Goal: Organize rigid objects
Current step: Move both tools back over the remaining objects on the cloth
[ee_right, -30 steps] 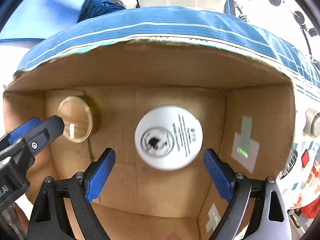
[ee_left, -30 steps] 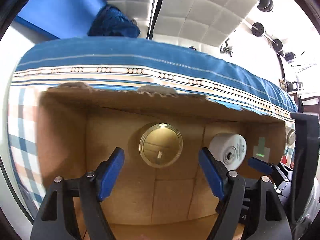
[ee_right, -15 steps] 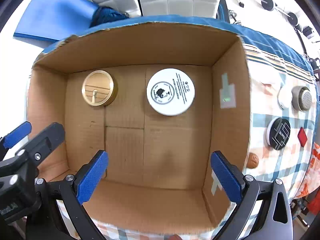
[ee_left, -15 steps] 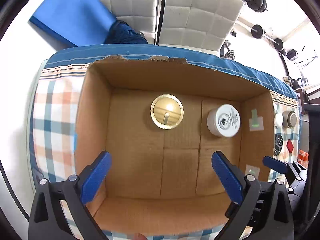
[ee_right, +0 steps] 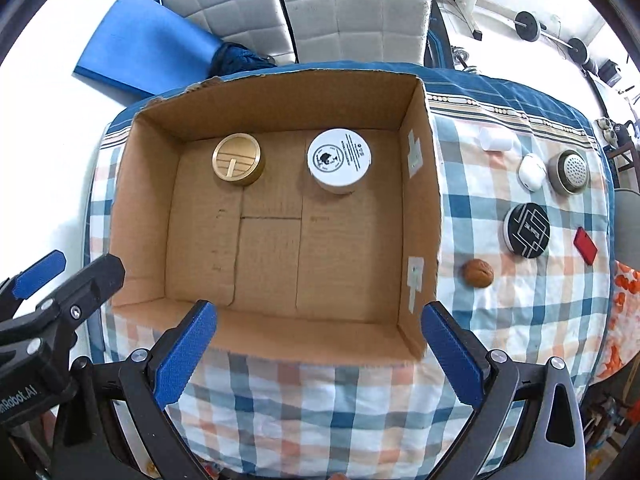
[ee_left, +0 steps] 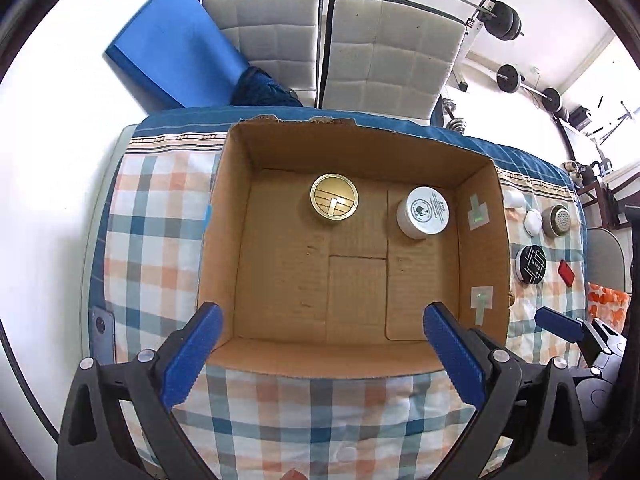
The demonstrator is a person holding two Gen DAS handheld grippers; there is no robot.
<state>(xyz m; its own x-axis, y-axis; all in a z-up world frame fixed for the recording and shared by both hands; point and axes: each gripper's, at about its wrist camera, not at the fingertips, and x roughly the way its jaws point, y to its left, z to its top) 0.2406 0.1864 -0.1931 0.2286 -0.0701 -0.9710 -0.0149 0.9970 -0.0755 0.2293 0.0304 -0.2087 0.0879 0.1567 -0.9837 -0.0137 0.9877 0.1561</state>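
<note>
Both grippers have risen clear of the cardboard box since the earlier frames, in which they sat low inside it close over the two tins; the whole box is now in view from above.

Left wrist view: the left gripper [ee_left: 320, 360] is spread wide and holds nothing, hovering over the near wall of the cardboard box [ee_left: 486, 248]. On the box floor, the gold tin [ee_left: 334, 202] lies at 12 o'clock and the white jar [ee_left: 424, 213] at 1 o'clock, well apart. At 3 o'clock, a blue fingertip of the right gripper shows.

Right wrist view: the right gripper [ee_right: 318, 344] is likewise spread and empty. Outside the box, on the checked cloth [ee_right: 320, 400] at 2 to 3 o'clock, lie a white cylinder [ee_right: 496, 140], a white egg-shaped item [ee_right: 531, 171], a perforated-lid tin [ee_right: 571, 172], a black round tin [ee_right: 526, 230], a red piece [ee_right: 585, 246] and a walnut [ee_right: 478, 274].

Hazards, as judged:
- The egg-shaped item and perforated-lid tin lie just beside each other; a wide approach could knock one.
- The walnut and egg-shaped item are rounded and could slip from the pads or roll.
- The right box wall stands between the loose items and the floor; a low carry could catch its rim.
</note>
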